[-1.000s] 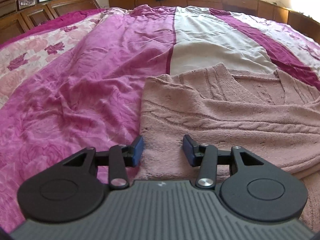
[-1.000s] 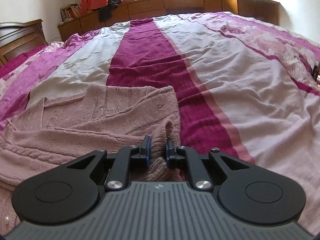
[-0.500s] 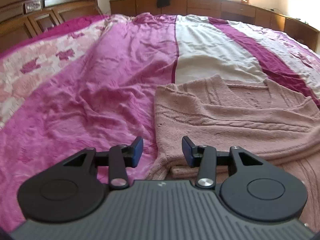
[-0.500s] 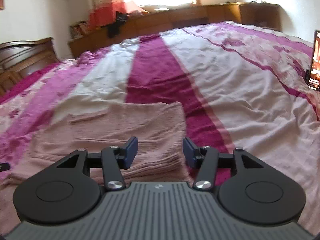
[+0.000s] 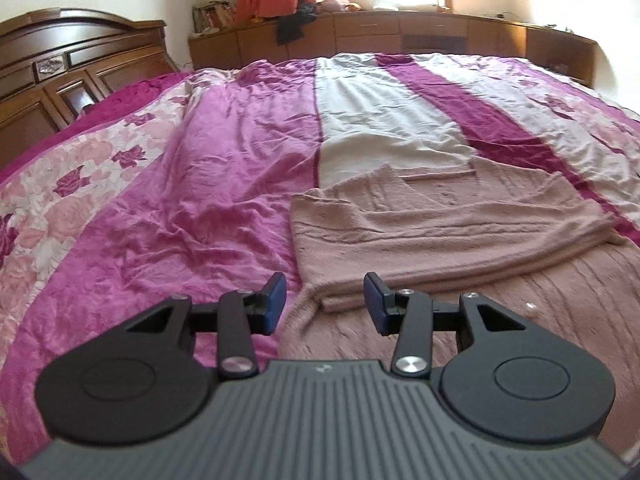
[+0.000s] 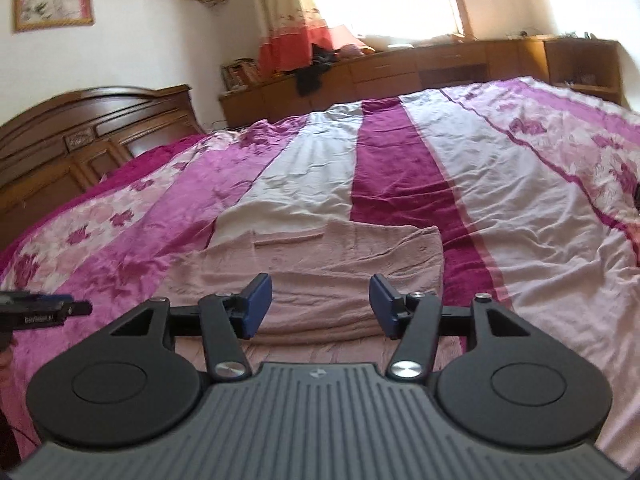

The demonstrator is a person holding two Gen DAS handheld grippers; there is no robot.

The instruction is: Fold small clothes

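Note:
A dusty-pink knitted garment [image 5: 440, 236] lies folded over itself on the bed, its doubled edge facing me. In the left wrist view my left gripper [image 5: 325, 305] hangs open above the garment's near left corner, nothing between its blue pads. The right wrist view shows the same pink garment [image 6: 320, 276] spread flat ahead. My right gripper [image 6: 320, 305] is open above its near edge and holds nothing. At the left edge of that view the left gripper [image 6: 52, 309] shows as a black tip.
A pink, magenta and white striped bedspread [image 5: 200, 168] covers the wide bed. A dark wooden headboard [image 5: 60, 68] stands at the left. Low wooden cabinets [image 5: 400, 40] with books and dark clothes run along the far wall under a bright window.
My right gripper let go of the garment's edge and opened; the fold now lies flat. Both grippers have pulled back and risen, so more of the room shows.

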